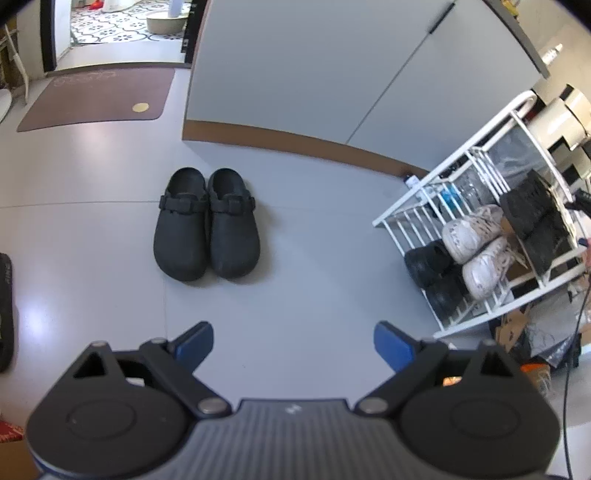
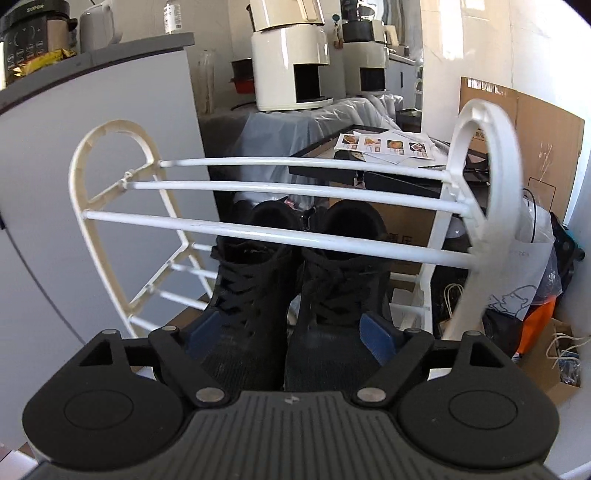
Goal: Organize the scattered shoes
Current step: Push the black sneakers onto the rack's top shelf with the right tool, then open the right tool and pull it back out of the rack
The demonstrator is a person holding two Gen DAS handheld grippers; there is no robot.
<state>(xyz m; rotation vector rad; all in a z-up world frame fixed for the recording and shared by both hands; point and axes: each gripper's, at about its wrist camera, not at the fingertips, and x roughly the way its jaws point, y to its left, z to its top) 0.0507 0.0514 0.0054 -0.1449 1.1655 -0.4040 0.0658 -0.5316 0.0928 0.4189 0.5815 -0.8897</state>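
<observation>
Between my right gripper's (image 2: 291,338) blue pads (image 2: 376,338), the jaws stand wide around the black lace-up pair (image 2: 295,288) on the white shoe rack (image 2: 258,232), with no pad pressing on either shoe. My left gripper (image 1: 293,341) is also spread and empty above the grey floor (image 1: 314,258). Black clogs (image 1: 207,225) sit paired at frame centre, apparently the next pickup; I would centre the jaws over both heels and close squarely. At upper left of the right view, a cooker (image 2: 29,33) reads "SUPOR".

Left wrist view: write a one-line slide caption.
Open left hand-held gripper above a black clog pair on the floor, white shoe rack at right.
</observation>
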